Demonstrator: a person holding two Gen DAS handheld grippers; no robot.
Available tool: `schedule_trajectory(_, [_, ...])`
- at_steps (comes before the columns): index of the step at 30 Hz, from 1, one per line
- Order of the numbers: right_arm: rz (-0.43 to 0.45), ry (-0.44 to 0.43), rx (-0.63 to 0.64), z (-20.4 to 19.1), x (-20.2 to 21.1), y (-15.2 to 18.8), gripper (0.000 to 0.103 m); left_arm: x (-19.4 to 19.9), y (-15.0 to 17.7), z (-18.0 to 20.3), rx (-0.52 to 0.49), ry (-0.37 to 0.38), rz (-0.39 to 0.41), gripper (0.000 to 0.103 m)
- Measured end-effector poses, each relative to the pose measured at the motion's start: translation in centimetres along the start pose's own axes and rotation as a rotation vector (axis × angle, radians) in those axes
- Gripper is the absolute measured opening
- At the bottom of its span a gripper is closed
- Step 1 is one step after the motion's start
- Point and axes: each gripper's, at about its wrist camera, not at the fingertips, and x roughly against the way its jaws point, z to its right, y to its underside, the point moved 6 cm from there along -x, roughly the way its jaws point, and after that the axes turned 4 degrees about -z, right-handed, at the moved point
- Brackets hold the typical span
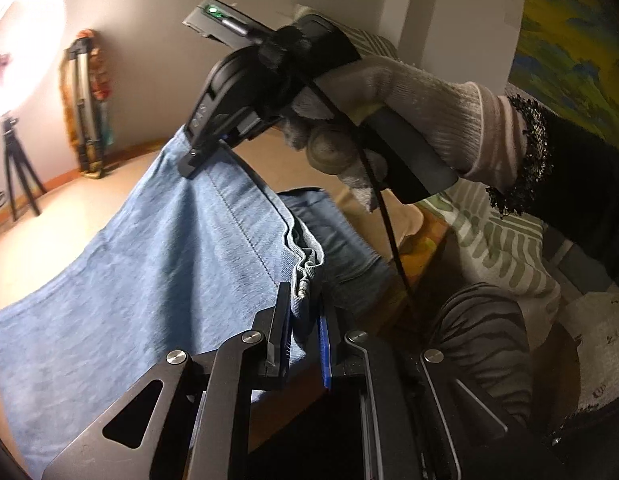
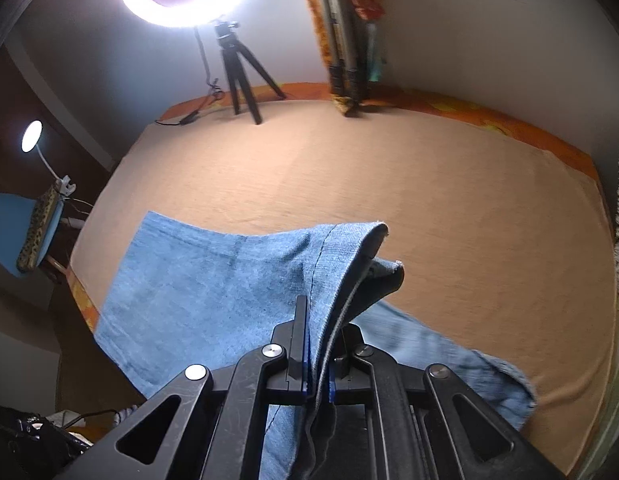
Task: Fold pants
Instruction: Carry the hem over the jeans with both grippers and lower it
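Blue denim, faded and soft-looking, makes up the pants [image 2: 213, 296], which lie partly on the tan tabletop [image 2: 429, 200] and partly lifted off it along one stitched edge. That raised edge is caught at two places. The left gripper [image 1: 305, 320] is closed on a bunched hem end with a frayed, rolled lip; the right gripper [image 2: 319, 344] is clamped on a doubled fold of the same cloth, its jaws pressed tight on the fabric. In the left wrist view the right gripper appears farther along the seam, held by a gloved hand [image 1: 389, 116], with the denim hanging taut between the two grips and sloping down to the table.

This looks like the middle of a fold: an edge is picked up and stretched, ready to be carried over the rest. The next move likely calls for both grips travelling together, keeping the edge level, and laying it squarely on the flat part.

At the far side stand a ring light [image 2: 177, 4] on a small tripod [image 2: 245, 76] and a second folded tripod [image 2: 345, 40].
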Motion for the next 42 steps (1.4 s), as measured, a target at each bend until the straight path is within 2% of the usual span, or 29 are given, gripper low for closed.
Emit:
schedule_trajectory(17, [-0.035, 0.051, -0.087, 9.4, 0.8, 3.2, 0.003, -7.0, -2.1, 5.2, -0.063, 0.130, -0.093, 0.010])
schedule_trajectory(23, [-0.048, 0.052, -0.102, 10.5, -0.8, 3.9, 0.003, -9.0, -1.4, 5.1, -0.057, 0.149, -0.157, 0.010])
schedule_trajectory(30, [-0.065, 0.053, -0.126, 11.2, -2.2, 4.5, 0.004, -9.2, -1.2, 5.0, -0.032, 0.155, -0.175, 0.010])
schedule_trajectory(32, [-0.060, 0.069, -0.123, 11.2, -2.3, 4.5, 0.006, -9.2, -1.3, 4.9, -0.027, 0.158, -0.184, 0.012])
schedule_trajectory(34, [-0.056, 0.088, -0.122, 11.2, -2.4, 4.5, 0.015, -9.2, -1.2, 5.0, -0.029, 0.157, -0.191, 0.012])
schedule_trajectory(36, [-0.055, 0.100, -0.119, 11.2, -2.2, 4.5, 0.020, -9.2, -1.1, 5.2, -0.026, 0.152, -0.197, 0.014])
schedule_trajectory(37, [-0.052, 0.115, -0.118, 11.2, -1.9, 4.5, 0.031, -9.1, -1.1, 5.1, -0.020, 0.147, -0.199, 0.019])
schedule_trajectory(39, [-0.041, 0.133, -0.117, 11.3, -1.4, 4.4, 0.043, -8.5, -1.2, 4.3, 0.001, 0.145, -0.195, 0.023])
schedule_trajectory(42, [-0.023, 0.148, -0.124, 11.2, -0.4, 4.1, 0.043, -7.6, -1.0, 3.3, 0.035, 0.134, -0.193, 0.025])
